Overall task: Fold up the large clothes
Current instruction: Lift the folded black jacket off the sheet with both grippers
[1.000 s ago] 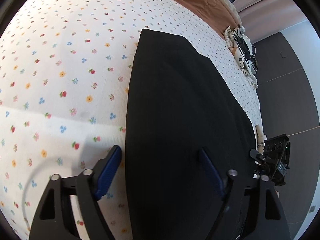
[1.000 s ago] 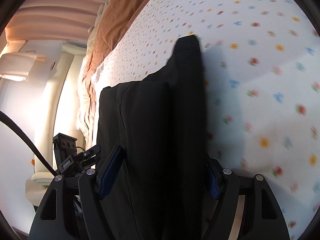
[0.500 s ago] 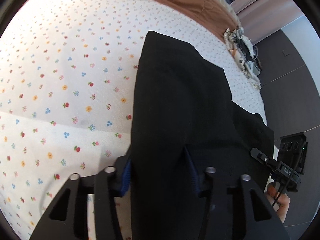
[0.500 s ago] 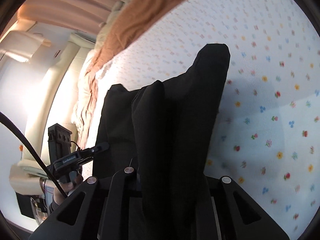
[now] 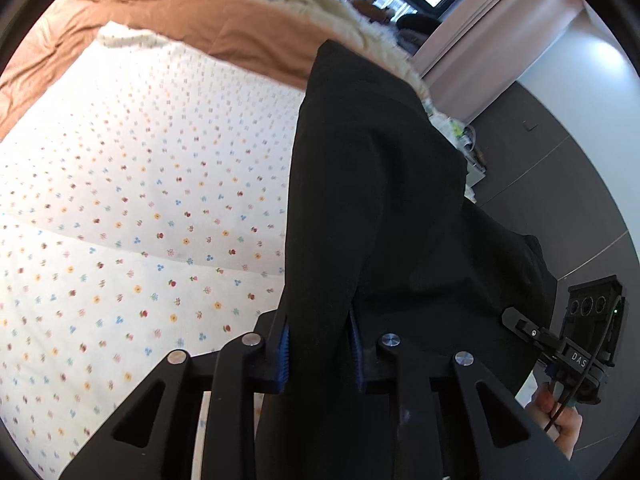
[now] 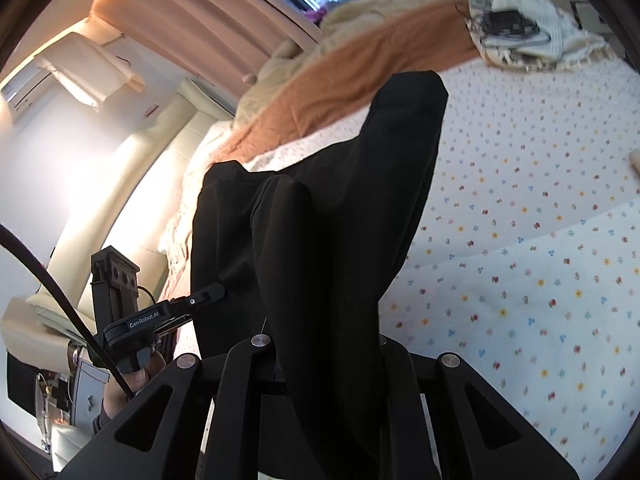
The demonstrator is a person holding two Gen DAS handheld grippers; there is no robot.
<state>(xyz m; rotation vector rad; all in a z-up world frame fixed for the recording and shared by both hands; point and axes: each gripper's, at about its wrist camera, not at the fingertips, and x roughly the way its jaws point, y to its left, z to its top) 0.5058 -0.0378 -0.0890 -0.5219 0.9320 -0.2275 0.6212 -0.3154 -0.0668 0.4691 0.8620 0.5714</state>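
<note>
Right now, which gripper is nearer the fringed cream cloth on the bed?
Right, probably: the fringed cream cloth lies ahead of the right gripper; the left gripper, also clamping the black garment, sits farther off.

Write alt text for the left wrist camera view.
The left gripper is clamped on a black garment that hangs above a flowered bedsheet. A brown blanket lies at the bed's far end; the right gripper shows at right.

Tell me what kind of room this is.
Most likely a bedroom: a bed with a floral sheet, a rust-brown blanket bunched at its far end, and curtains by the window.
</note>
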